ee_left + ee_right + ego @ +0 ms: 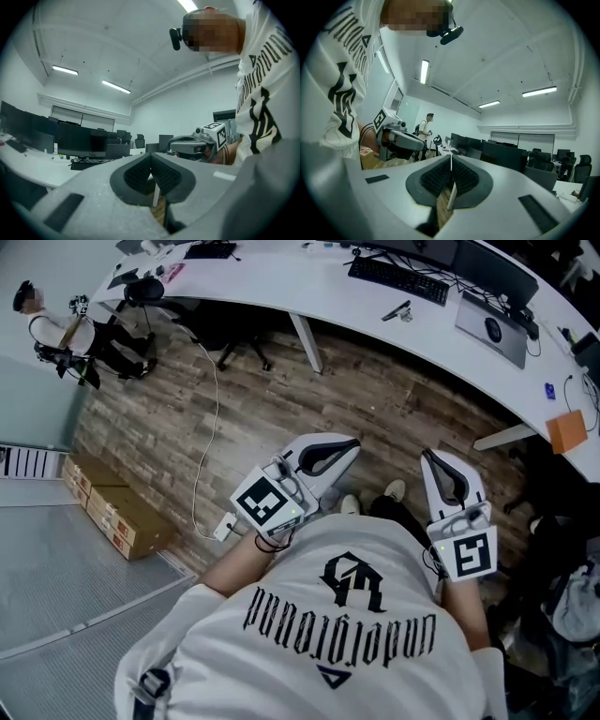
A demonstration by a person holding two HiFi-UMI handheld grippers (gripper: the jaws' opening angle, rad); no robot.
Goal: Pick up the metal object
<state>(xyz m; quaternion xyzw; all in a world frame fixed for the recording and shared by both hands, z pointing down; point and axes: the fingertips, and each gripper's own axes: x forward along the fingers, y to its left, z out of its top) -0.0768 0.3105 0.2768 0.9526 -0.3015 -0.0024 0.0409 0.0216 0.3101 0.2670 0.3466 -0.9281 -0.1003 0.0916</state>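
My left gripper point(352, 443) and right gripper point(427, 456) are held side by side at waist height over the wooden floor, both pointing toward the curved white desk point(281, 289). In the left gripper view the jaws point(151, 155) are shut with nothing between them, and the right gripper point(197, 144) shows beside them. The right gripper view shows its jaws point(450, 158) shut and empty too, with the left gripper point(398, 139) off to the left. A small elongated grey object point(397, 311) lies on the desk ahead; I cannot tell whether it is metal.
On the desk are a black keyboard point(398, 279) and a grey laptop with a mouse point(492, 329). Cardboard boxes point(117, 518) lie on the floor at left, with a white cable point(211, 427) nearby. Another person point(66, 334) stands far left. A desk leg point(307, 341) stands ahead.
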